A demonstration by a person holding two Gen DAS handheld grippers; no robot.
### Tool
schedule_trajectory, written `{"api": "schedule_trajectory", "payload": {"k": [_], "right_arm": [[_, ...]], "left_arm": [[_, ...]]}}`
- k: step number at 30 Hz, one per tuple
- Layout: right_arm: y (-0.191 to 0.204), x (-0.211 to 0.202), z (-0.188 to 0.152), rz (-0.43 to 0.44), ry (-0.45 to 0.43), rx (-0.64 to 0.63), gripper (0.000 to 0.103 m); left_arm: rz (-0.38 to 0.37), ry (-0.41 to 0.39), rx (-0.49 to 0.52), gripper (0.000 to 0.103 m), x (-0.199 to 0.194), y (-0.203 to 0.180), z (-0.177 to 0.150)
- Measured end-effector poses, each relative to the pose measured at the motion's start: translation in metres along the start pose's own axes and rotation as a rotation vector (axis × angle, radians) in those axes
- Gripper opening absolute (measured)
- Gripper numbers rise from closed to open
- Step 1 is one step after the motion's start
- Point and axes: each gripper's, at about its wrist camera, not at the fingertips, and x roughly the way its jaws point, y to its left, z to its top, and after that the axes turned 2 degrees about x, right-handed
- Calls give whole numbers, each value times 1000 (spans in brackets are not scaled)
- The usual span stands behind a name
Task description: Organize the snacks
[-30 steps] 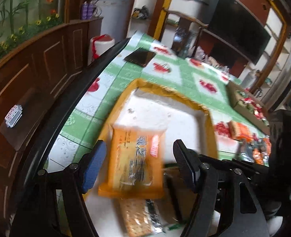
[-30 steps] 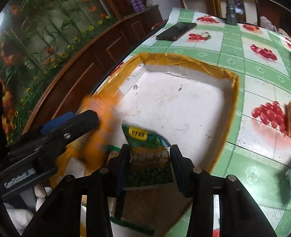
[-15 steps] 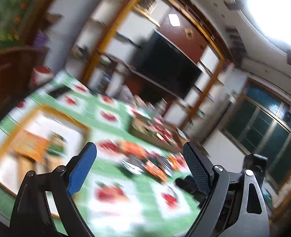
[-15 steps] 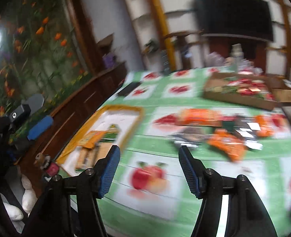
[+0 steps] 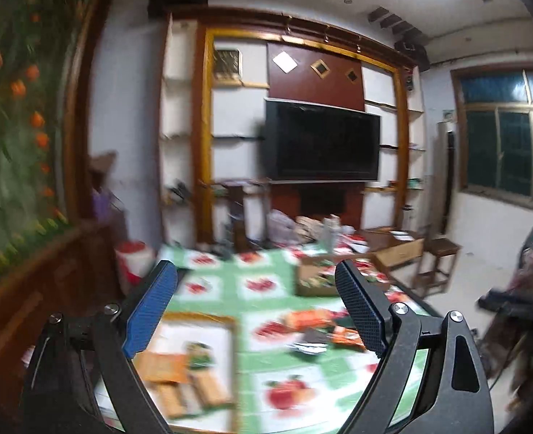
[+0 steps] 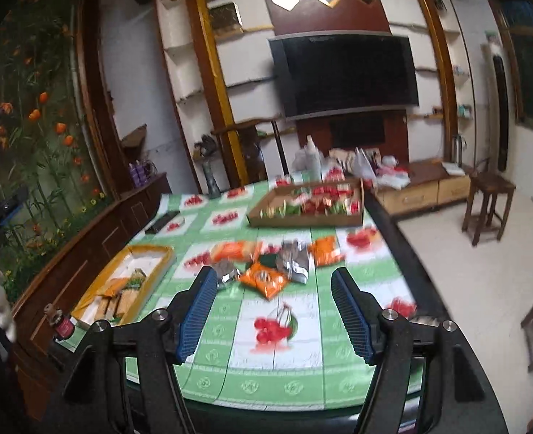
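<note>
Both grippers are open, empty and raised well above the table. My left gripper (image 5: pixel 255 307) looks over a yellow-rimmed tray (image 5: pixel 230 325) that holds an orange packet (image 5: pixel 165 365), a green packet (image 5: pixel 199 352) and cracker packs. My right gripper (image 6: pixel 273 307) faces a loose pile of orange and silver snack packets (image 6: pixel 266 262) in the middle of the table. The yellow-rimmed tray (image 6: pixel 165 256) lies at the table's left in the right wrist view. A cardboard tray (image 6: pixel 360 217) with red and green snacks sits at the far side.
The table has a green cloth with fruit prints (image 6: pixel 277 325). A dark phone (image 6: pixel 161 222) lies far left. A wooden cabinet (image 6: pixel 85 264) runs along the left edge. A TV wall (image 6: pixel 342 72) stands behind, a wooden stool (image 6: pixel 486 199) at right.
Both grippers let go of their packets, the orange and the green, in the yellow tray. Both then rose and pulled back from the tray and now stand open and empty.
</note>
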Motion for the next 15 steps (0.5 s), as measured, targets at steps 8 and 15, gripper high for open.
{"api": "schedule_trajectory", "payload": {"k": [8,15], "right_arm": [[24,-53,101,145,-129,-17,68],[54,-88,189,100,-241,-76,77]], "left_arm": [[499,-224,266,91,-94,58,92],[769,-327,340,103,-131,120,140]]}}
